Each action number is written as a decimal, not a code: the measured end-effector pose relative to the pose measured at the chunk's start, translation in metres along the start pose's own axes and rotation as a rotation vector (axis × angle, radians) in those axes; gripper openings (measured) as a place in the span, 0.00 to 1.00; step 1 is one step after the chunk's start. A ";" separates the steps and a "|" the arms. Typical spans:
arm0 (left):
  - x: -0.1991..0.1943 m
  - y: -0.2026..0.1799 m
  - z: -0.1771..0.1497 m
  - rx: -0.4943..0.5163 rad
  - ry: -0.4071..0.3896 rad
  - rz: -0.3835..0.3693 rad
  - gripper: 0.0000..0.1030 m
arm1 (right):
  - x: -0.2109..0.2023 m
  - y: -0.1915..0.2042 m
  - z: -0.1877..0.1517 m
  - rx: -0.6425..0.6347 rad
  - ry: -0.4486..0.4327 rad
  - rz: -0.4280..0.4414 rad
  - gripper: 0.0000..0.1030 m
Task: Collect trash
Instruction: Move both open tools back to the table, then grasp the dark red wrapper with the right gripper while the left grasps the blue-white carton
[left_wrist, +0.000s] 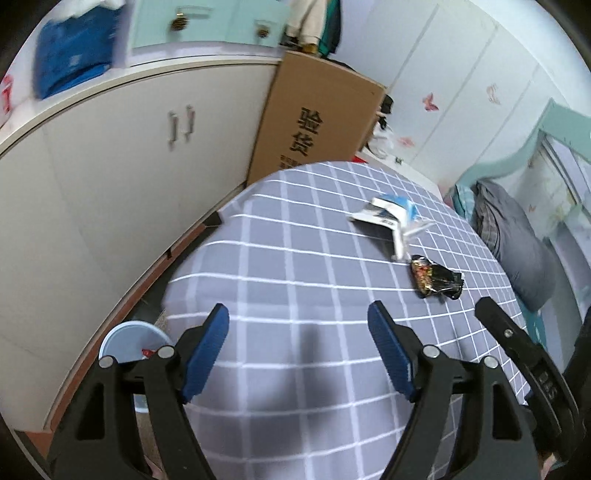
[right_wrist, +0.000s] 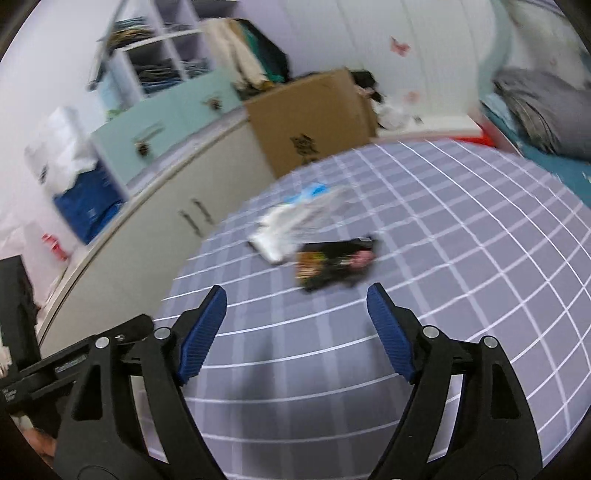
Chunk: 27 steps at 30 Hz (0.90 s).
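A crumpled white and blue wrapper (left_wrist: 391, 218) and a black snack wrapper (left_wrist: 436, 277) lie on the grey checked tablecloth (left_wrist: 295, 266), to the right of the middle. My left gripper (left_wrist: 299, 317) is open and empty above the near part of the table. My right gripper (right_wrist: 295, 299) is open and empty, just short of the black wrapper (right_wrist: 332, 264); the white wrapper (right_wrist: 295, 225) lies behind it. The right gripper's arm shows at the right edge of the left wrist view (left_wrist: 524, 358).
A light blue bin (left_wrist: 129, 341) with a red scrap inside stands on the floor left of the table. White cabinets (left_wrist: 110, 177) and a tall cardboard box (left_wrist: 317, 118) stand behind the table. A bed with a grey pillow (left_wrist: 517, 243) lies to the right.
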<state>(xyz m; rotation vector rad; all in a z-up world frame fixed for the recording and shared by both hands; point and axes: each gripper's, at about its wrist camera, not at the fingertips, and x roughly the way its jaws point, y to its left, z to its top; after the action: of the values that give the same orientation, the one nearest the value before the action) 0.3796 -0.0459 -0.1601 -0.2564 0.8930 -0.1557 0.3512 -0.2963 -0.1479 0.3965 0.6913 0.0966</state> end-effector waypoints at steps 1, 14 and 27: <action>0.006 -0.008 0.003 0.018 0.002 0.005 0.74 | 0.005 -0.010 0.003 0.020 0.015 0.003 0.75; 0.042 -0.049 0.022 0.095 0.012 0.045 0.74 | 0.070 -0.028 0.035 -0.003 0.135 0.002 0.59; 0.072 -0.078 0.040 0.144 -0.002 0.014 0.74 | 0.066 -0.047 0.041 0.069 0.119 0.095 0.21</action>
<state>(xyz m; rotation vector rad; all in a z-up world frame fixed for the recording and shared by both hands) 0.4531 -0.1320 -0.1673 -0.1161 0.8773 -0.2063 0.4262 -0.3383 -0.1773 0.4928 0.7950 0.1881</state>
